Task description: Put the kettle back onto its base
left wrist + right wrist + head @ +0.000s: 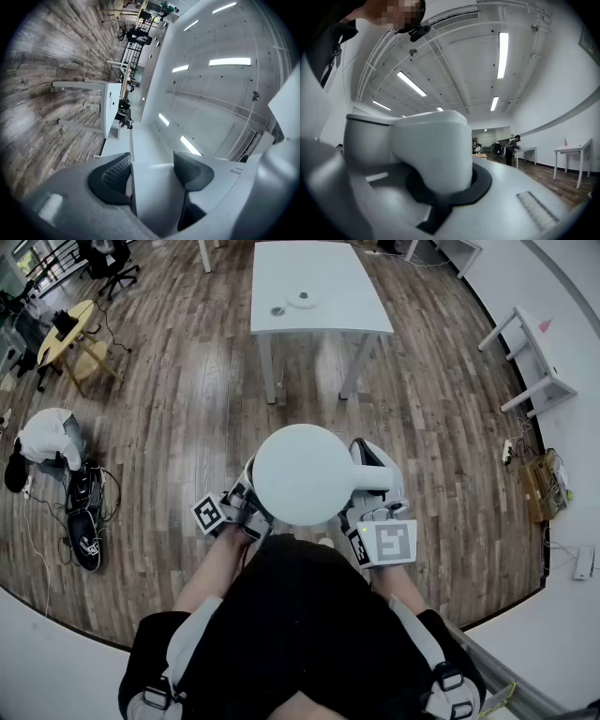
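Note:
I hold the white kettle (302,474) up in front of me with both grippers, well short of the table. Its round base (302,299) lies on the white table (342,277) across the floor. My right gripper (373,502) is shut on the kettle's handle (370,465); in the right gripper view the handle (429,145) fills the space between the jaws of that gripper (436,192). My left gripper (247,506) sits at the kettle's lower left. Its dark pads (111,177) stand wide apart and press on a white part of the kettle (150,187) wedged between them.
A small grey thing (277,310) lies next to the base. A second white table (530,352) stands at the right wall. At the left a crouching person (42,437) has cables and gear (82,521) on the wooden floor, near a yellow round table (73,334).

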A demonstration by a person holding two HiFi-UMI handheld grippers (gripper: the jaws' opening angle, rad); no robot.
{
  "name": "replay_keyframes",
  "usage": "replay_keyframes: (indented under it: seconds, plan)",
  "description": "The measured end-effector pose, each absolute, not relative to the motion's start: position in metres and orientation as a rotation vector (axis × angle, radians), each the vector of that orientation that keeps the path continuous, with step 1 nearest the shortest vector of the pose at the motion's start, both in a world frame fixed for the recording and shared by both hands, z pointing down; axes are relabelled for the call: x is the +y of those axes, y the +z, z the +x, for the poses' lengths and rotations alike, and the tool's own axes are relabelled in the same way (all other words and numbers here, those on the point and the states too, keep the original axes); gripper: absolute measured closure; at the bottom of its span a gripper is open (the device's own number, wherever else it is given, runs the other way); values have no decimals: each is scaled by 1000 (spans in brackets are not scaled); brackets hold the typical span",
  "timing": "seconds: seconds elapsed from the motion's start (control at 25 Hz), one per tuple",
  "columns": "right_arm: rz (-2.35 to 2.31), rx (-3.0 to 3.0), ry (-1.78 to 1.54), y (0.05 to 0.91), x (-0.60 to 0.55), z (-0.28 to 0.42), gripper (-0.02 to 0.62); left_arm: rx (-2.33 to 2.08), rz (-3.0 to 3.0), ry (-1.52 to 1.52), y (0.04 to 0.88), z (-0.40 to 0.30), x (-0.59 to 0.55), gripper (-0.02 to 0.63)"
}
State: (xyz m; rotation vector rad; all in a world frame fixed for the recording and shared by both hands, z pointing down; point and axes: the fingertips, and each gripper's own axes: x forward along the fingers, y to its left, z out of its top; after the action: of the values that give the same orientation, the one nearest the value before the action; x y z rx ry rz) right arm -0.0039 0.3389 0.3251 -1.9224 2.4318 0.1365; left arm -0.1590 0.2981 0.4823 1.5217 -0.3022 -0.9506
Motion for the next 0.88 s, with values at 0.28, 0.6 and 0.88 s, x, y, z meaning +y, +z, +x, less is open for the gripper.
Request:
replay_keyframes:
  seconds: [0.28, 0.6, 0.88]
  plan:
    - [-1935, 2416, 150, 326, 346, -21, 592, -286, 1526, -947, 482, -175, 301, 313]
    - [-1986, 2395, 131, 331, 357, -33, 591, -262, 1506, -919, 488, -186, 311, 313]
    - [-2018, 2393, 140, 329, 358, -50, 591, -244, 1496, -914, 490, -199, 310, 313]
